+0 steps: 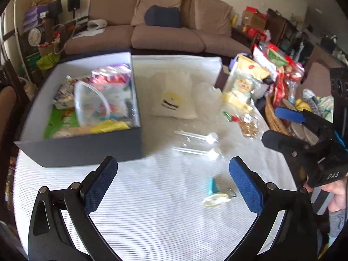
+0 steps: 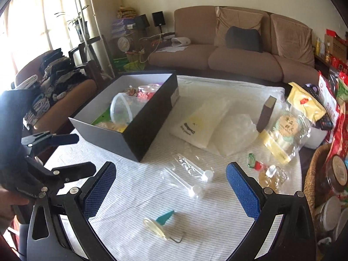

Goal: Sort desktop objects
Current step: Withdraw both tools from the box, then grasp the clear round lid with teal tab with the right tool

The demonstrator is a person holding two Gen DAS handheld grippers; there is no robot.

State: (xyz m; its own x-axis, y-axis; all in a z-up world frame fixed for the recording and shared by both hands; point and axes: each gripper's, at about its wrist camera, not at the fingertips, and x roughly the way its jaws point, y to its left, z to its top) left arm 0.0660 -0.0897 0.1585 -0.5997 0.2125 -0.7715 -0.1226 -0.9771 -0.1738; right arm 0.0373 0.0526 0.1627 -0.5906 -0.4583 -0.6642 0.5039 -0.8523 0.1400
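A dark box [image 1: 87, 150] [image 2: 148, 130] with a white inside stands at the table's left and holds several items, among them a clear plastic tub [image 1: 91, 104] [image 2: 121, 111]. On the striped cloth lie a clear packet with two white-capped tubes [image 1: 198, 143] [image 2: 189, 174] and a teal and cream piece with a wire hook [image 1: 214, 192] [image 2: 159, 224]. A white pouch [image 1: 171, 102] [image 2: 200, 124] and a clear bag [image 1: 204, 93] [image 2: 235, 132] lie farther back. My left gripper [image 1: 174, 187] [image 2: 85, 153] hovers open and empty near the box's front. Above the teal piece my right gripper [image 2: 171, 187] [image 1: 270, 124] is open too.
A green clip [image 1: 227, 115] [image 2: 251, 159], a gold packet [image 1: 249, 127] [image 2: 271, 176] and a snack bag [image 1: 241, 87] [image 2: 285, 134] lie at the right. A wicker basket [image 1: 274, 117] [image 2: 311, 174] with jars and packets crowds the right edge. A sofa stands behind the table.
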